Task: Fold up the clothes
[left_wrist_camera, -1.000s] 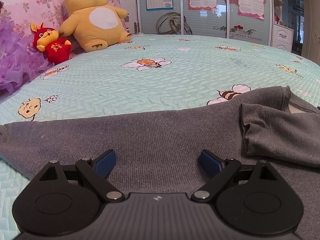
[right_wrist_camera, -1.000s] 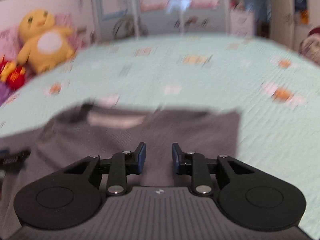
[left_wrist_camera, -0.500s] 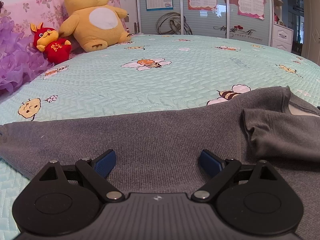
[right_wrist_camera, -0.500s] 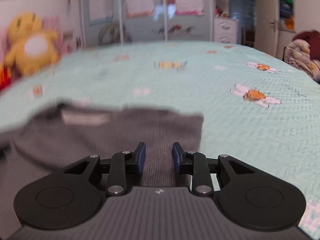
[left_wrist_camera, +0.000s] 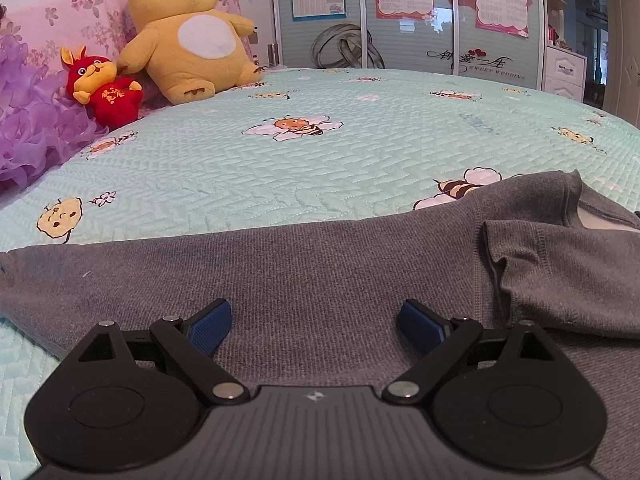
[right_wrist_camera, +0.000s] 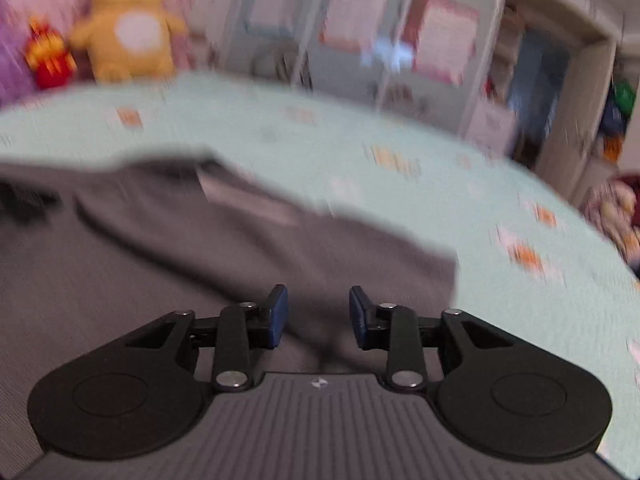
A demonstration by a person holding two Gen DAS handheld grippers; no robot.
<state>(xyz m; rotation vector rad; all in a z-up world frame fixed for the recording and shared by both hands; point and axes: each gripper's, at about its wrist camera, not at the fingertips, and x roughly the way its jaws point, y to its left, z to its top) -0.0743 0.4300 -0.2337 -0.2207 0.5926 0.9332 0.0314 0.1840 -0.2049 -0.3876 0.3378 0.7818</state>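
A grey sweater lies flat across the mint bedspread. One part of it is folded over onto the body at the right, just below the collar. My left gripper hovers low over the sweater's middle, open wide, with nothing between its fingers. The right wrist view is motion-blurred. There the sweater fills the left and centre, and its edge ends just right of my right gripper. That gripper is partly open over the cloth, and I see no fabric pinched in it.
A big yellow plush, a small red plush and purple ruffled fabric sit at the bed's far left. Wardrobe doors with posters stand behind the bed. Bare bedspread stretches beyond and to the right of the sweater.
The right gripper has swung and tilted over the sweater's right side, and its fingers stand slightly wider apart. The folded part has slid a little to the right. The left gripper has stayed put.
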